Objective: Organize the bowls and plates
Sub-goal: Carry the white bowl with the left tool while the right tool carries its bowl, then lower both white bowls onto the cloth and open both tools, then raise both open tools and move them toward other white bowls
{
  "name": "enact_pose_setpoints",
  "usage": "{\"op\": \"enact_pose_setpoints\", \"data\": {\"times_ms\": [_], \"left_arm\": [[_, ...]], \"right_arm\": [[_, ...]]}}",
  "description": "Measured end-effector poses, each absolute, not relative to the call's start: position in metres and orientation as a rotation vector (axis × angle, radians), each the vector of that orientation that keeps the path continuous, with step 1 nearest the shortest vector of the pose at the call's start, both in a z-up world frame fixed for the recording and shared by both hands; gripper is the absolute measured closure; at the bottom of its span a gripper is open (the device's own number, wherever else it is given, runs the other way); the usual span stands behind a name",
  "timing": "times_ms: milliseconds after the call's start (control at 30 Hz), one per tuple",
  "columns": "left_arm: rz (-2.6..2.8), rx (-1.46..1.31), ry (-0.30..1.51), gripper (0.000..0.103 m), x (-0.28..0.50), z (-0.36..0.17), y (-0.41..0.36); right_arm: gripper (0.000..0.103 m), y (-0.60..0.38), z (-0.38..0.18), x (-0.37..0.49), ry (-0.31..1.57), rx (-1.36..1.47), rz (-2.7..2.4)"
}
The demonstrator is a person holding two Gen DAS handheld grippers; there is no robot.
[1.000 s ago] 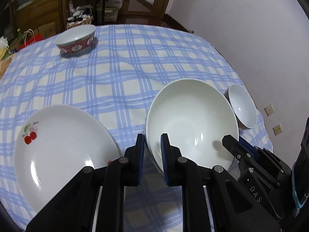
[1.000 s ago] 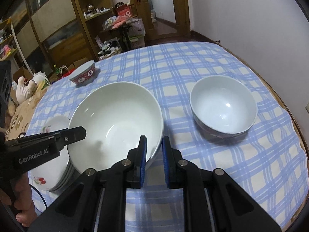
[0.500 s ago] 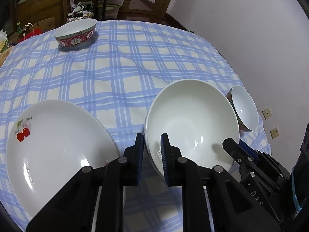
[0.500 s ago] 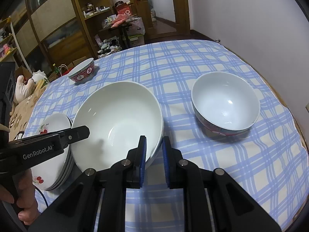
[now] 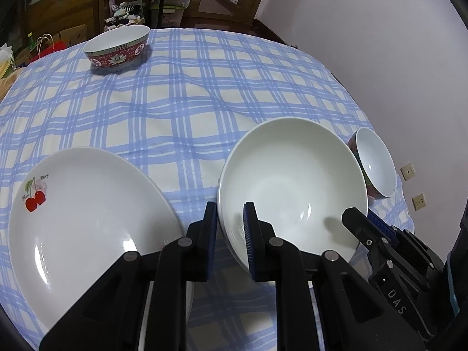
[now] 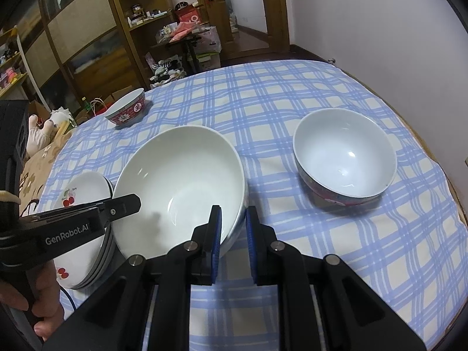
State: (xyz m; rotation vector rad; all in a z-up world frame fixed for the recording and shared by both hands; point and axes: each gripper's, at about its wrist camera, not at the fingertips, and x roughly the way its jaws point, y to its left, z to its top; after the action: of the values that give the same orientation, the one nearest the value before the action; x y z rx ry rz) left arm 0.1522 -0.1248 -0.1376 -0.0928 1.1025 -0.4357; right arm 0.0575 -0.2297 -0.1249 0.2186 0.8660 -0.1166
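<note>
A large white bowl (image 5: 292,181) (image 6: 181,181) is held by its rim from both sides. My left gripper (image 5: 229,213) is shut on its left edge, one pad inside and one outside. My right gripper (image 6: 233,216) is shut the same way on its right edge. Each gripper also shows in the other's view: the right gripper (image 5: 359,222) and the left gripper (image 6: 131,203). A stack of white cherry plates (image 5: 87,219) (image 6: 84,187) lies just left of the bowl, which partly overlaps it in the right wrist view.
A red patterned bowl (image 5: 117,49) (image 6: 128,111) stands at the far left of the blue checked tablecloth (image 5: 190,102). A second red bowl with a white inside (image 6: 345,158) (image 5: 374,163) sits to the right. A hand (image 6: 17,307) holds the left gripper. Shelves and clutter stand beyond the table.
Both grips on the big bowl are unchanged. The plates and the small bowls have shifted only slightly in the views.
</note>
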Motion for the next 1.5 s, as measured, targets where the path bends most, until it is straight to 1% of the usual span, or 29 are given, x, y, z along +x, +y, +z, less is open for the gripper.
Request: {"op": "enact_pose_setpoints", "data": {"times_ms": [67,167,300,467,500,567,700,800,867,900,967,1000,1033,1067,1133,1233,1500], "left_arm": [[-0.419,-0.098,1.091,0.084,0.151,-0.135,-0.123],[-0.403,-0.090,1.059,0.084,0.149,-0.125,-0.118],[-0.413,-0.119,1.015,0.082,0.148,-0.102,-0.111],[-0.476,-0.068,0.961,0.074,0.146,-0.071,-0.127],[-0.488,-0.051,0.954,0.074,0.146,-0.066,-0.131],[-0.517,0.003,0.949,0.074,0.146,-0.059,-0.144],[-0.565,0.062,0.937,0.072,0.151,-0.048,-0.169],[-0.589,0.094,0.922,0.065,0.156,-0.045,-0.190],[-0.599,0.119,0.909,0.055,0.159,-0.044,-0.204],[-0.604,0.122,0.908,0.053,0.161,-0.044,-0.209],[-0.610,0.114,0.912,0.039,0.167,-0.046,-0.219],[-0.606,0.111,0.913,0.035,0.170,-0.047,-0.223],[-0.599,0.111,0.913,0.029,0.173,-0.049,-0.228],[-0.596,0.113,0.913,0.026,0.175,-0.050,-0.232],[-0.599,0.125,0.920,0.024,0.180,-0.054,-0.242],[-0.609,0.161,0.946,0.018,0.187,-0.061,-0.257],[-0.646,0.184,1.032,0.017,0.202,-0.086,-0.286]], "right_arm": [[0.086,-0.229,-0.120,0.056,0.852,0.192,-0.125],[0.086,-0.235,-0.105,0.049,0.807,0.189,-0.140],[0.086,-0.247,-0.083,0.035,0.742,0.217,-0.147],[0.085,-0.268,-0.064,0.030,0.702,0.237,-0.185],[0.083,-0.274,-0.062,0.030,0.699,0.248,-0.194],[0.069,-0.285,-0.060,0.031,0.695,0.262,-0.205],[0.067,-0.302,-0.058,0.034,0.692,0.272,-0.231],[0.065,-0.312,-0.061,0.037,0.699,0.280,-0.250],[0.061,-0.319,-0.063,0.039,0.703,0.289,-0.258],[0.060,-0.322,-0.064,0.040,0.704,0.291,-0.263],[0.058,-0.328,-0.066,0.042,0.707,0.287,-0.278],[0.058,-0.331,-0.067,0.043,0.709,0.284,-0.291],[0.057,-0.334,-0.069,0.044,0.709,0.285,-0.305],[0.052,-0.337,-0.070,0.045,0.708,0.291,-0.314],[0.043,-0.345,-0.073,0.045,0.703,0.316,-0.326],[0.042,-0.358,-0.081,0.047,0.711,0.350,-0.356],[0.035,-0.378,-0.098,0.056,0.751,0.399,-0.389]]}}
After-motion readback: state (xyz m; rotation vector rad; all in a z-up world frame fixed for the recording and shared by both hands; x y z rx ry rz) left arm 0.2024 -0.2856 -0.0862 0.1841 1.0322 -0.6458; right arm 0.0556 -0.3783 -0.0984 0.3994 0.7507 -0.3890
